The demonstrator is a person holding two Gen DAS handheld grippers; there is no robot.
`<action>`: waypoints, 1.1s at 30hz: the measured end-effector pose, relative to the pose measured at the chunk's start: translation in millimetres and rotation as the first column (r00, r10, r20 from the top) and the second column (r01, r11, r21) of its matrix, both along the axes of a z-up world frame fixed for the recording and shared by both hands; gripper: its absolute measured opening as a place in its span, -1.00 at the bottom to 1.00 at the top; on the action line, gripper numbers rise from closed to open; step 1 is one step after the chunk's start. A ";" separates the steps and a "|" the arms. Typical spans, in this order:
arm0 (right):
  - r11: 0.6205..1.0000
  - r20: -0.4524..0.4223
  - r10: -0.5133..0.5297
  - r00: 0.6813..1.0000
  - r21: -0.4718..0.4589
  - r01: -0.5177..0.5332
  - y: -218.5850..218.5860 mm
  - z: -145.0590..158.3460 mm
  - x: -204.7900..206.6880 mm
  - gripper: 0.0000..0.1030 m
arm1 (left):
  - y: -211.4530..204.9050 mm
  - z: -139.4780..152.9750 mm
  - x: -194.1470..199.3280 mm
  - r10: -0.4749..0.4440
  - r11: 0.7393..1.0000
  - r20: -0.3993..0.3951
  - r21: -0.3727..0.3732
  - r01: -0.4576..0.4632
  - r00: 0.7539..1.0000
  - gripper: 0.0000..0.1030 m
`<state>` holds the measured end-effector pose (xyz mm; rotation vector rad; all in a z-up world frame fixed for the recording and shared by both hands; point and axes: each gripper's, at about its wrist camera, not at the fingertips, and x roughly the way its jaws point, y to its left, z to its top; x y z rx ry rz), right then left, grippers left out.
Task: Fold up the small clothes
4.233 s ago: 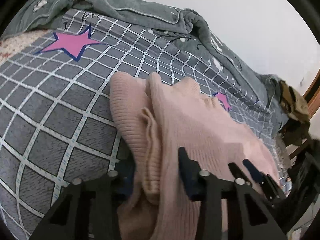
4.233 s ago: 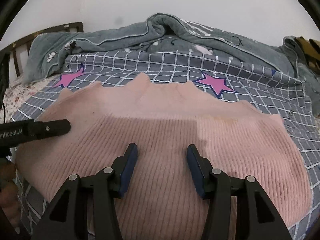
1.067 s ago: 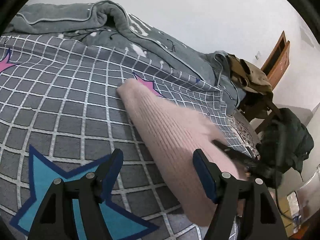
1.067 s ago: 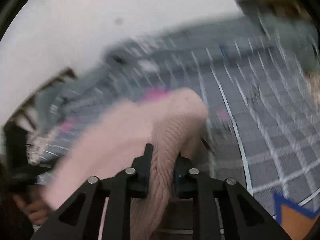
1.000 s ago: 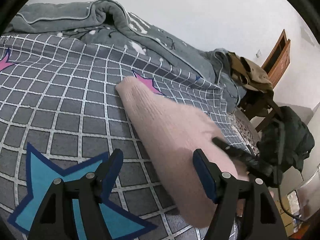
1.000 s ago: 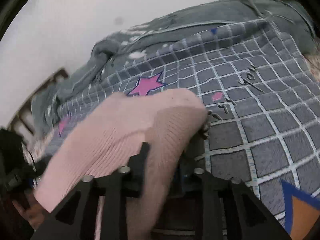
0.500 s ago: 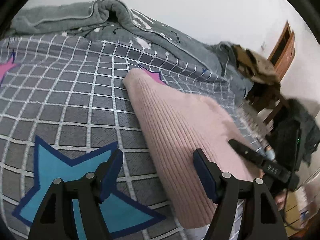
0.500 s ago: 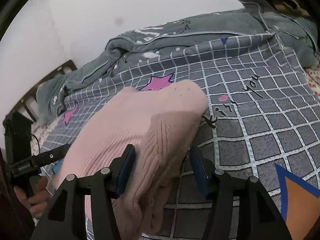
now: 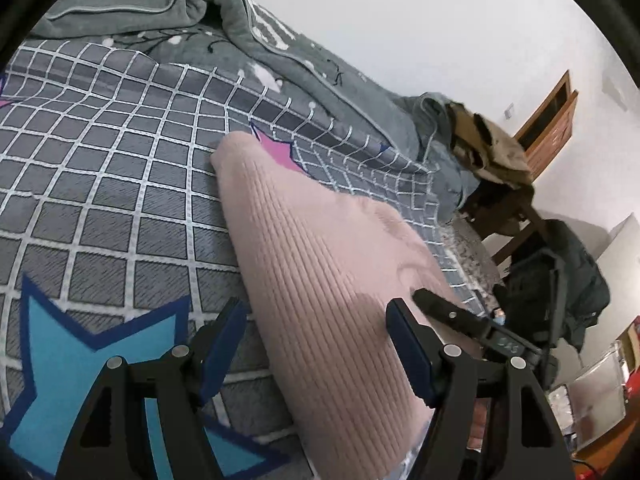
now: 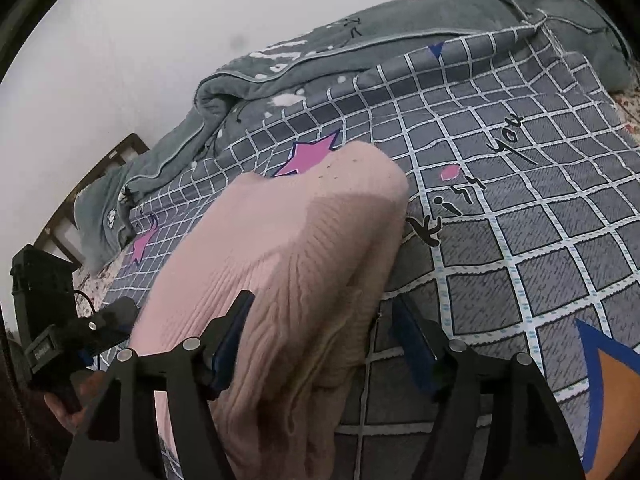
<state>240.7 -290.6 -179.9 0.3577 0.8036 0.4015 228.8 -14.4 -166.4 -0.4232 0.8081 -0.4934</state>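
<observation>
A pink ribbed sweater (image 9: 320, 264) lies folded into a long narrow bundle on the grey checked bedspread (image 9: 120, 184). My left gripper (image 9: 316, 344) is open, its fingers either side of the bundle's near edge. In the right wrist view the sweater (image 10: 280, 264) lies in front of my right gripper (image 10: 324, 332), which is open with the fabric's folded side between its fingers. The other gripper shows in each view: the right one (image 9: 468, 324) beyond the sweater, the left one (image 10: 80, 340) at the far left.
A rumpled grey duvet (image 9: 224, 28) lies along the wall side of the bed. A wooden chair with clothes (image 9: 492, 168) and a dark bag (image 9: 560, 280) stand past the bed's end. A wooden headboard (image 10: 92, 184) is at the left.
The right gripper was shut on the folded sweater a second ago and has opened, leaving it on the bed. The left gripper stayed open and edged closer to the bundle.
</observation>
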 end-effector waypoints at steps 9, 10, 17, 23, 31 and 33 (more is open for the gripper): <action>1.000 -0.067 -0.013 0.998 -0.028 0.011 1.3 -2.2 22.8 0.48 | -3.3 -13.8 43.2 0.037 0.999 -0.109 -0.017 -0.039 0.993 0.51; 0.999 -0.074 -0.011 0.997 -0.031 0.009 2.3 -3.0 25.0 0.48 | -4.2 -17.3 48.4 0.036 0.999 -0.128 -0.023 -0.039 0.991 0.51; 1.000 -0.095 0.014 0.995 -0.012 -0.015 6.4 -10.5 35.0 0.51 | -17.5 -23.2 59.6 0.035 0.999 -0.147 -0.015 -0.038 0.989 0.29; 0.996 -0.087 0.056 0.995 0.070 -0.050 6.1 -13.3 34.4 0.03 | -25.6 -11.3 50.1 0.061 0.996 -0.081 0.067 -0.055 0.995 0.00; 0.996 0.033 0.046 0.998 0.069 -0.048 18.9 6.7 16.6 -0.33 | -21.3 3.9 30.6 0.058 0.992 0.007 0.108 -0.059 0.998 -0.27; 0.995 0.050 0.054 0.997 0.078 -0.058 22.7 11.1 13.1 -0.35 | -14.4 8.2 24.6 0.062 0.992 0.022 0.109 -0.064 0.998 -0.28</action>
